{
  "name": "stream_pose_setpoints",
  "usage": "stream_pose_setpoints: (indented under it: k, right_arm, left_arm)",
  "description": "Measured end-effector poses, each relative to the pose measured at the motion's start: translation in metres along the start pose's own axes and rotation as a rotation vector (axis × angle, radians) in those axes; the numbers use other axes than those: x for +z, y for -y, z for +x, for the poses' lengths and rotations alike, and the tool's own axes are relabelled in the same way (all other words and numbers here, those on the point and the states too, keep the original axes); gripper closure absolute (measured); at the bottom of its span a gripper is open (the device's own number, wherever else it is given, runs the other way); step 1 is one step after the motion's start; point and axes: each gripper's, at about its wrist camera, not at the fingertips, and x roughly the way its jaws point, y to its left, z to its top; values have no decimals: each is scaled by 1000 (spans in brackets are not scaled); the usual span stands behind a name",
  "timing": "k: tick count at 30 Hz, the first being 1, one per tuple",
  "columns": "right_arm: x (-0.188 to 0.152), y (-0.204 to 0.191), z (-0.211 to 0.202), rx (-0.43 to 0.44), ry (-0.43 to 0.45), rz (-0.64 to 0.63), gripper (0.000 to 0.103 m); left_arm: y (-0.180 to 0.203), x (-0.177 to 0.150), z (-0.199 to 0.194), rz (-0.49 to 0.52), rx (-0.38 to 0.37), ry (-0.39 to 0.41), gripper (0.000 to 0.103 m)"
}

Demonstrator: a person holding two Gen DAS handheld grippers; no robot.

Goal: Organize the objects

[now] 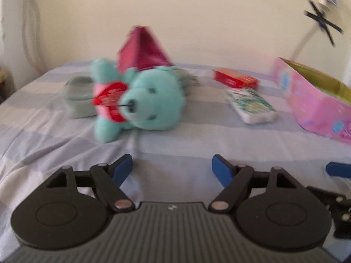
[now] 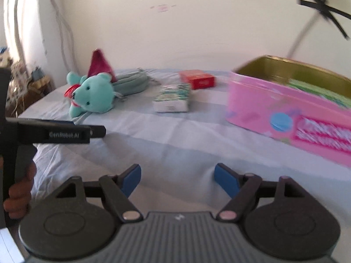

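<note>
On the bed [image 2: 175,135], the bear [image 2: 92,97] was laid left, the packet [image 2: 172,98] centre, the tin [image 2: 285,111] right, the box [image 2: 197,79] behind.

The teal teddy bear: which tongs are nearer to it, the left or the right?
Left. The left tongs point almost straight at the teal teddy bear, which lies just ahead on the bed. The right tongs stand farther back, with the bear off to their left.

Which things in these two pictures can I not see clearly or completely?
- Pink box: cut off by the right edge in both views; its contents are blurred.
- Grey pouch: partly hidden behind the teal teddy bear in the left wrist view.
- Print on the tissue pack and red box: too blurred to read.
- Dark red object: its base is hidden by the bear.
</note>
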Motion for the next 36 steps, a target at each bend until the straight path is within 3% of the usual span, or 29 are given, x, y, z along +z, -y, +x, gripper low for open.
stream_pose_setpoints:
  k: [4,10,14,15,17,22,26,31,33,36]
  right_arm:
    - [24,-13,32,-12,-9,-80,28]
    - [63,-10,80,-59,-21,-84,27]
    - [78,-6,102,-45,-31,-36,27]
    - [81,-6,104,-42,-31,-36,28]
    - [80,-6,103,-25,-23,-40,46]
    - [59,-7,73,15,-26,-93,47]
    - [26,9,23,84,-36,-143,46]
    - [-22,37,-42,34,-19,-143,46]
    - [-39,49,-64,0,-7,-96,46]
    - [-62,60,-93,-66,17,-69,44]
  left_arm:
    - [-7,0,-2,-44,-19,22,21]
    - [-17,0,-4,-115,-67,45,21]
    - [-23,-1,-5,-151,-92,54,21]
    - [-23,-1,-5,-152,-92,54,21]
    - [-24,-1,-5,-150,-92,54,21]
    - [-24,-1,-4,-152,-93,54,21]
    - [-21,-2,-3,-133,-88,48,19]
    - [10,-3,-3,32,-80,9,16]
    - [23,-4,-5,74,-124,1,16]
    - [42,-4,-9,28,-279,-42,16]
